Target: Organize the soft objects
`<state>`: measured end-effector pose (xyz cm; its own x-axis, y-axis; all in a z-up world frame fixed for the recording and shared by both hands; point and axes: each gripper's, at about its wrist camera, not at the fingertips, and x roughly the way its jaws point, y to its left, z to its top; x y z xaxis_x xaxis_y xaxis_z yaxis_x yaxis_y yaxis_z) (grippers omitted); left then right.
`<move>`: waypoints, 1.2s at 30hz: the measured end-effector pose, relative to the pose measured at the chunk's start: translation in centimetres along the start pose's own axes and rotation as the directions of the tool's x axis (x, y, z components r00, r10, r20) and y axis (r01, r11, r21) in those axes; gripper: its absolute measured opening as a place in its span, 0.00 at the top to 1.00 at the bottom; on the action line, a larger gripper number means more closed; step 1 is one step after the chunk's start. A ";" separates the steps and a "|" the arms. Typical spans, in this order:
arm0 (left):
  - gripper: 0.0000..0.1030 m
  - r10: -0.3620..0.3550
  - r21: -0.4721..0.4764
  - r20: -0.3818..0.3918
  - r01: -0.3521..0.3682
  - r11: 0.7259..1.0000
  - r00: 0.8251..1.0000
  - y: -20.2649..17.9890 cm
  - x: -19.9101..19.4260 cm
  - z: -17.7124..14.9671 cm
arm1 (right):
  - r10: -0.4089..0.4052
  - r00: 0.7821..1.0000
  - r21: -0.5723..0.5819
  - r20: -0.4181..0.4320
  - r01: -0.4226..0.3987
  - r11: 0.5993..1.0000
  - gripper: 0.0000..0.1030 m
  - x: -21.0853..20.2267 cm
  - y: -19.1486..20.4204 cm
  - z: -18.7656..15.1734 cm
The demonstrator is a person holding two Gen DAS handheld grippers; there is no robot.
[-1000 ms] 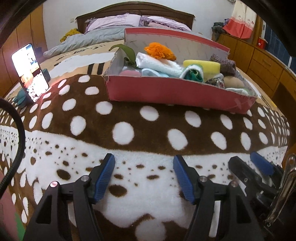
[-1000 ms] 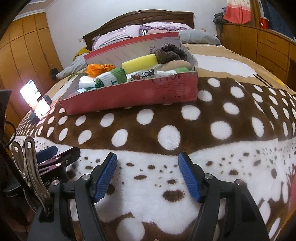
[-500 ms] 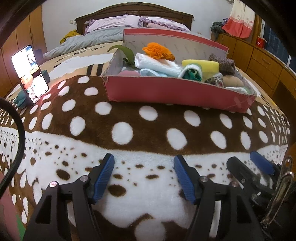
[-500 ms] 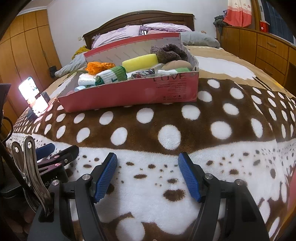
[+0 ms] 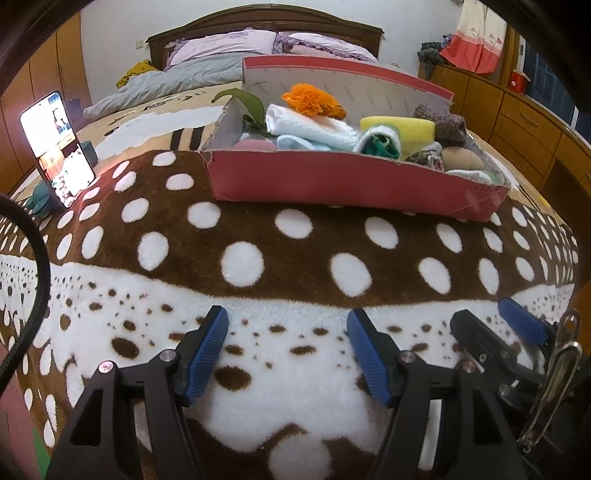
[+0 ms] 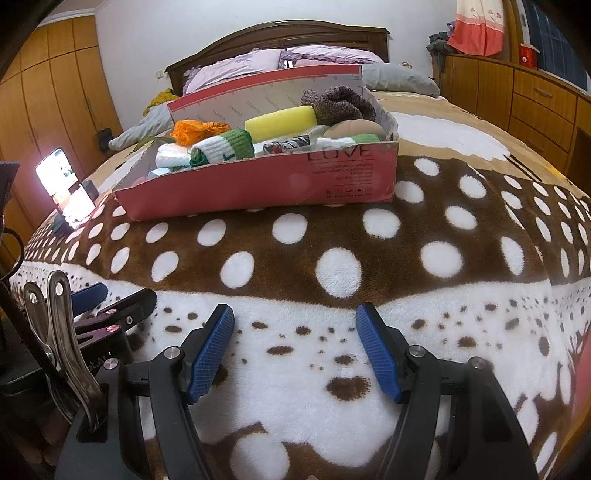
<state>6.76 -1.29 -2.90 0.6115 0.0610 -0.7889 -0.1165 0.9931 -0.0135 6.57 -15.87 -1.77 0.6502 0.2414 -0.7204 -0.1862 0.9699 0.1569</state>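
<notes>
Nothing has moved since the earlier frame. Left tool [image 5: 288, 332] and right tool [image 6: 295, 328]: both released, empty, over blanket [image 5: 258, 369]. Box [image 6: 258, 184] on bed, packed with soft items.

Both wrist views sit low over the spotted blanket [image 5: 243, 258], facing the headboard [image 6: 280, 35]. The left view sees the red box [image 5: 332, 182] from its left; the right view from its right [image 6: 258, 184]. Both share the phone [image 5: 55, 147].

Both tools: black angular finger arms, ribbed blue pads [image 5: 207, 354], silver screws at the pivots. Left tool [image 5: 286, 354] and right tool [image 6: 295, 350] look identical. Steel spring clip [image 6: 59, 339] on the right tool's body.
</notes>
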 end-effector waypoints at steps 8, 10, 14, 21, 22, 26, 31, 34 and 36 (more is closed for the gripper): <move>0.31 -0.001 -0.001 -0.001 0.001 1.000 1.000 -0.1 0.0 -0.1 | -0.001 1.000 -0.001 0.001 0.001 1.000 0.31 0.0 0.0 -0.1; 0.31 -0.002 -0.001 -0.001 0.002 1.000 1.000 -0.1 0.0 -0.1 | -0.001 1.000 -0.001 0.000 0.001 1.000 0.31 0.0 0.0 0.0; 0.31 -0.003 -0.001 -0.002 0.003 1.000 1.000 -0.1 -0.1 -0.1 | -0.001 1.000 -0.001 0.001 0.001 1.000 0.31 0.0 0.0 0.0; 0.31 -0.001 0.004 -0.004 0.001 1.000 1.000 -0.1 0.0 -0.1 | -0.002 1.000 -0.001 0.001 0.002 1.000 0.31 0.0 0.0 0.0; 0.31 -0.002 0.004 -0.004 0.002 1.000 1.000 -0.1 0.0 -0.1 | -0.001 1.000 -0.001 0.001 0.001 1.000 0.31 0.0 0.0 0.0; 0.31 -0.007 -0.001 -0.008 0.007 1.000 1.000 0.0 0.0 -0.1 | -0.003 1.000 -0.002 0.000 0.003 1.000 0.31 0.0 0.0 -0.1; 0.31 -0.009 -0.004 -0.009 0.009 1.000 1.000 0.1 0.0 -0.1 | -0.004 1.000 -0.003 0.001 0.004 1.000 0.31 0.0 0.0 0.0; 0.31 -0.012 -0.010 -0.010 0.012 1.000 1.000 0.2 0.1 -0.1 | -0.003 1.000 -0.002 0.001 0.003 1.000 0.31 0.0 0.0 -0.1; 0.31 -0.012 -0.012 -0.010 0.012 1.000 1.000 0.3 0.0 -0.1 | -0.001 1.000 0.000 0.003 0.001 1.000 0.31 -0.1 0.0 -0.1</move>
<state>6.68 -1.02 -2.99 0.6054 0.0477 -0.7945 -0.1186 0.9925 -0.0307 6.43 -15.91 -1.78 0.6526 0.2403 -0.7185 -0.1853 0.9702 0.1562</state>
